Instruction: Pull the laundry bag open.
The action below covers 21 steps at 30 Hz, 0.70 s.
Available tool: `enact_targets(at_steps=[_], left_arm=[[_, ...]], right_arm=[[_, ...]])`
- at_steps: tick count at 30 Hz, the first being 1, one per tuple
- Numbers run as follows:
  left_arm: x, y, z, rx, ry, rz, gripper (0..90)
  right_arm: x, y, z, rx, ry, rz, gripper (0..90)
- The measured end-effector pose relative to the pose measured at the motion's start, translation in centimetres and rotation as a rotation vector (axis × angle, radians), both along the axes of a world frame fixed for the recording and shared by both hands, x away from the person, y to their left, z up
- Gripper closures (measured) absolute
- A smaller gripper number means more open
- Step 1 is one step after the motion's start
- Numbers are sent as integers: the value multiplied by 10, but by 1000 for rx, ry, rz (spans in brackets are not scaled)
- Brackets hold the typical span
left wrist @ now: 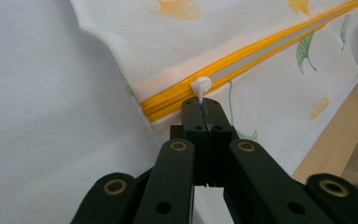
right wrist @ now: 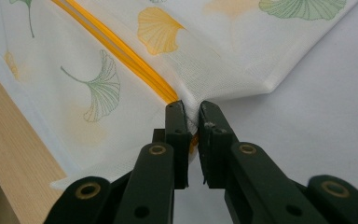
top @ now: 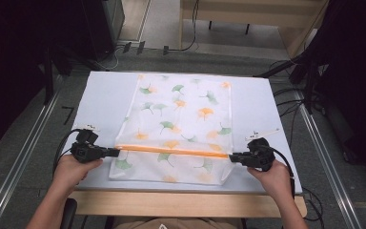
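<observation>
A white mesh bag printed with green and orange ginkgo leaves lies flat on the pale table. An orange zipper runs across it near the front. At the zipper's left end, my left gripper is shut on the white zipper pull, jaws pressed together. At the right end, my right gripper is shut on the bag's edge, pinching bunched mesh beside the zipper end. A hand holds each gripper.
The table's wooden front edge runs just below the bag. Metal rails flank the table on the floor, with cables at the right and dark equipment at both sides.
</observation>
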<state>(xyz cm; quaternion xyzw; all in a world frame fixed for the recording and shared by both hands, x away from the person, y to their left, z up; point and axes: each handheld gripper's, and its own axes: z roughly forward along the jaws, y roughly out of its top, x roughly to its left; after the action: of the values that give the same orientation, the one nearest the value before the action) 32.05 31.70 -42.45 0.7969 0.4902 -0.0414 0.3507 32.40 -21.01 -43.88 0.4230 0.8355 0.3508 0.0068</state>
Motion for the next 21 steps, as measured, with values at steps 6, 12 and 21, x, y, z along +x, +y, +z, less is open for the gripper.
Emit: enact_targets(at_steps=[6,12,21], left_arm=[[0,-1,-2,1,20,-13,900],[-2,13,-4,17,20,27,900],[-3,12,-8,-11,36,5,900]], right_arm=[[1,-2,0,4,4,-9,845],[3,-6,-2,0,8,-14,845],[6,-8,-5,-12,8,-22,843]])
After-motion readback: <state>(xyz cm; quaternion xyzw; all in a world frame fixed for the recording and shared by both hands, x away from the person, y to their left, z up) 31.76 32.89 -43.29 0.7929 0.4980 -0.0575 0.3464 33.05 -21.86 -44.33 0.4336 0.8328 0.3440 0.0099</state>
